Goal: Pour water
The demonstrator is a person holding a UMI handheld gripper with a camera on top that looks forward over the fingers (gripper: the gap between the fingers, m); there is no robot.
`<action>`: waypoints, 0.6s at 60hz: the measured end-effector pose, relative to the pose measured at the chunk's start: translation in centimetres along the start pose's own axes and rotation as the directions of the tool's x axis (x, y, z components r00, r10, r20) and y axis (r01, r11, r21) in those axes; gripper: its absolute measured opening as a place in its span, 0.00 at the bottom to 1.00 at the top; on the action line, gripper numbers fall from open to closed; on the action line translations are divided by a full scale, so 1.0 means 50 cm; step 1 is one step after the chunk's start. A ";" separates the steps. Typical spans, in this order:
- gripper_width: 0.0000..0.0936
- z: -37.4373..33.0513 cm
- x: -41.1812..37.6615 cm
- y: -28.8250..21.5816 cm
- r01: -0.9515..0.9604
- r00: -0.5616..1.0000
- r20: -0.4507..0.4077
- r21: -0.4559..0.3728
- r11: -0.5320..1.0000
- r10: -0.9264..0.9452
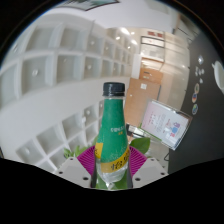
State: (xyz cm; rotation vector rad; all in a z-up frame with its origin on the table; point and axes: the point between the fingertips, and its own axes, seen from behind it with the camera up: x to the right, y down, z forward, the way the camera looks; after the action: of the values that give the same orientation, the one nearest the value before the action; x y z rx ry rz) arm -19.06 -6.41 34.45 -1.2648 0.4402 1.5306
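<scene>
A clear plastic bottle [113, 135] with a green label, a yellow band low down and a green cap stands upright between my fingers. My gripper [112, 166] is shut on the bottle: the purple pads [91, 158] press on its lower body from both sides. The bottle's clear base shows just above the gripper's housing. It appears held up in the air, with no surface visible under it.
A white shelf unit with square compartments [55, 70] stretches along the left. Cardboard boxes [150, 80] are stacked beyond the bottle on the right. A white box with a printed face [168, 122] sits right of the bottle. Something green [72, 153] shows behind the left finger.
</scene>
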 end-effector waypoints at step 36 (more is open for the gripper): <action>0.44 -0.111 0.300 -0.287 -0.720 0.692 0.075 0.141 0.679 0.718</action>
State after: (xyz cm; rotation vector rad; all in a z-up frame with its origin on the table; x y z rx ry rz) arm -2.24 1.79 23.93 -0.9842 1.1396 2.1027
